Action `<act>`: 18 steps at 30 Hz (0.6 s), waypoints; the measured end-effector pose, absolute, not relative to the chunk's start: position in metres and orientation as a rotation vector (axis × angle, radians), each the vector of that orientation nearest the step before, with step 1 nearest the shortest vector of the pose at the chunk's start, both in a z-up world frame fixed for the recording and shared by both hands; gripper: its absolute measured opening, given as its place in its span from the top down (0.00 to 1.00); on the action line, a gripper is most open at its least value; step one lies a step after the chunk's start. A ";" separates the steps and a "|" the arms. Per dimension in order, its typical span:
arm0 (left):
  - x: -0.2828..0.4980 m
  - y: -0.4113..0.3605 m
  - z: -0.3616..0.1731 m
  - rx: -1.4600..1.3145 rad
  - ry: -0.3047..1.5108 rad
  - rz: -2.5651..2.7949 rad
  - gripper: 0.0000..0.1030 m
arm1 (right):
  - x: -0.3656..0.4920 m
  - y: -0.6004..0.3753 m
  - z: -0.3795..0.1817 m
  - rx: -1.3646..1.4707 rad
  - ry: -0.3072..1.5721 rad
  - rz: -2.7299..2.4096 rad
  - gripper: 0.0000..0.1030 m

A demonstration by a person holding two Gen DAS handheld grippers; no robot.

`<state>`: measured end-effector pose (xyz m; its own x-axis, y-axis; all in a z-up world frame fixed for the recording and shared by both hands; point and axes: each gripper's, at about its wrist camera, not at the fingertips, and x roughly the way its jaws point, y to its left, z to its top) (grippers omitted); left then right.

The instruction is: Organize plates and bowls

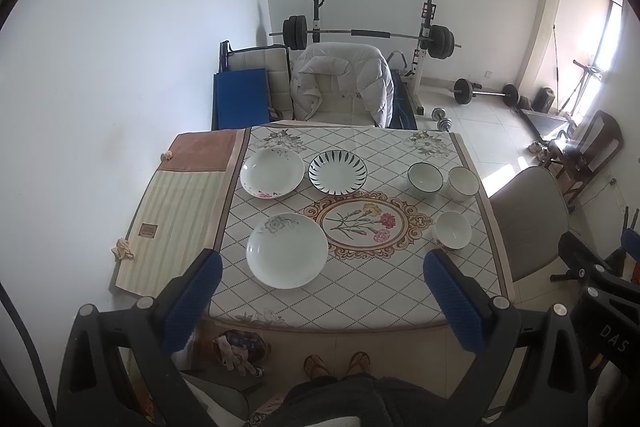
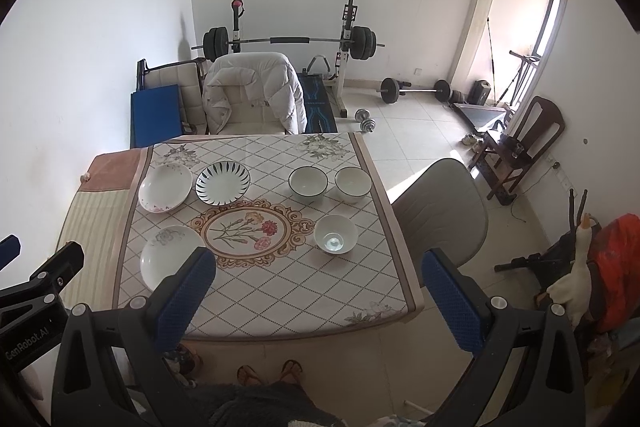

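Seen from above: table (image 1: pixel 360 291) with three plates (image 1: pixel 286 249) on the left, three bowls (image 1: pixel 452 229) on the right, all apart. Left gripper (image 1: pixel 322 267) and right gripper (image 2: pixel 320 265) raised above near edge, both spread wide, holding nothing.

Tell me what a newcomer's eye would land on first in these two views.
First, the crockery spread on the patterned tablecloth: three plates on its left half, led by the dark-striped plate at the back, and three bowls on its right half, one being the nearest bowl. Behind the table, a loaded barbell sits on its rack against the wall. Both grippers hover open above the near edge.
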<state>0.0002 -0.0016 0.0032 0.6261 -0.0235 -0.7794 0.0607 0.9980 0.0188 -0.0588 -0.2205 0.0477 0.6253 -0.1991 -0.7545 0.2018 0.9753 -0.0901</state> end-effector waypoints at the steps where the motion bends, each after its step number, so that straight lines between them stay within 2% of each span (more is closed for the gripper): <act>1: 0.000 -0.002 0.003 0.045 0.892 -0.048 0.00 | -0.059 -0.220 0.048 0.004 0.865 -0.230 0.00; 18: 0.003 0.003 0.003 0.054 0.890 -0.040 0.00 | -0.052 -0.218 0.049 0.019 0.863 -0.220 0.00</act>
<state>0.0032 0.0025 0.0031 0.6285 -0.0124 -0.7777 0.0571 0.9979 0.0301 -0.0523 -0.2175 0.0492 0.6287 -0.1847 -0.7554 0.2002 0.9771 -0.0723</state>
